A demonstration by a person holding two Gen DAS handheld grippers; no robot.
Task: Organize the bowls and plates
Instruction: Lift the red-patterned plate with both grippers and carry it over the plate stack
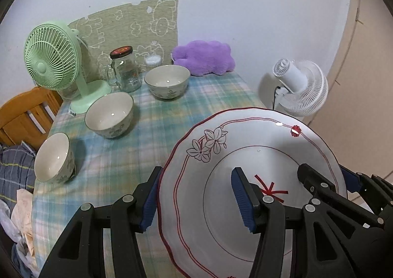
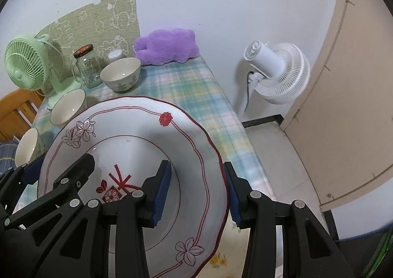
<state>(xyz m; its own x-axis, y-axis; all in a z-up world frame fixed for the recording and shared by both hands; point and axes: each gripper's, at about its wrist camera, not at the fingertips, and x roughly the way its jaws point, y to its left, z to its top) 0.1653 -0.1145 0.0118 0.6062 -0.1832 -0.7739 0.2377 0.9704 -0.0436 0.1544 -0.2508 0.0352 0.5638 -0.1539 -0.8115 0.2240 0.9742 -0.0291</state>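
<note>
Plate (image 1: 258, 155) — rims between left gripper (image 1: 196, 200), right gripper (image 2: 196, 189).

Both grippers are matt black plastic. The left gripper (image 1: 196, 198) and right gripper (image 2: 197, 192) each have two angular fingers with cut-out openings, round silver-grey rivets at the joints, and ribbed dark blue pads (image 2: 161, 193) inside the tips.

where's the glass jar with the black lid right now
The glass jar stands at the table's far left in both wrist views, between the green fan and the farthest bowl.
</note>
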